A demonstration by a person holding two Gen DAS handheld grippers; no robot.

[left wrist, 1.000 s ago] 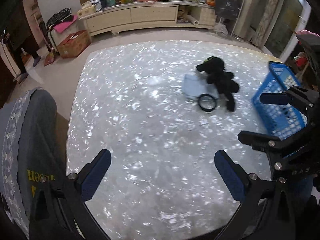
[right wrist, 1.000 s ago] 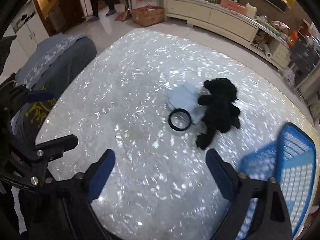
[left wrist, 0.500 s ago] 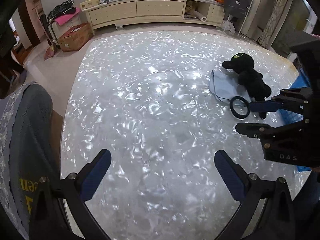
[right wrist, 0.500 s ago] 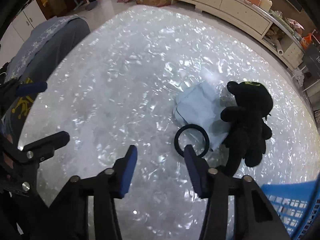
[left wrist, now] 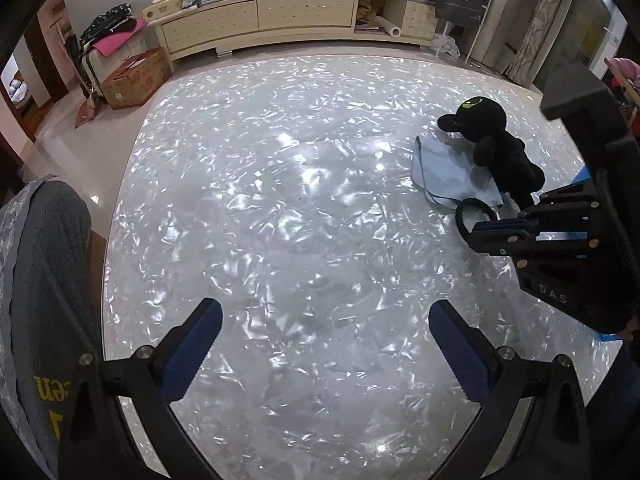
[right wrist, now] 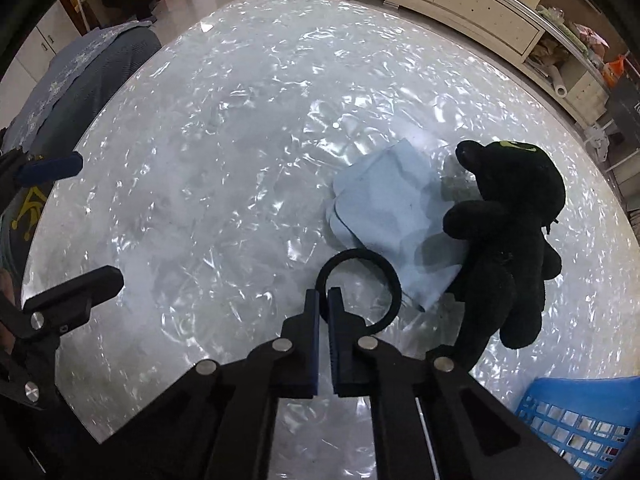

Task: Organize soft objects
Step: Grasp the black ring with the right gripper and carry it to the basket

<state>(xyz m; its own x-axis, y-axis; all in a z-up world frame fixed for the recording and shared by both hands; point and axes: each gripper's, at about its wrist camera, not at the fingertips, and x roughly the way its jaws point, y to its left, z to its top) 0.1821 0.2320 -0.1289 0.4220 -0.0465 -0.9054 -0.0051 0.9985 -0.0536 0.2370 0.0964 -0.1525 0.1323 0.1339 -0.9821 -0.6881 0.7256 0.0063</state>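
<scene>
A black elastic ring lies on the shiny white table, touching a folded pale blue cloth. A black plush toy lies partly on the cloth's right side. My right gripper points steeply down, and its jaws are closing with the ring's near left edge pinched between the pads. The left wrist view shows the ring, cloth and toy at the right, with the right gripper on the ring. My left gripper hangs open over bare table, holding nothing.
A blue plastic basket stands at the table's near right edge. A chair draped in grey fabric sits at the left edge. Beyond the table are a long cream sideboard and a cardboard box on the floor.
The right gripper came down onto the black ring and its jaws went from wide apart to closed on the ring's edge. The left gripper sank a little and stayed open.
</scene>
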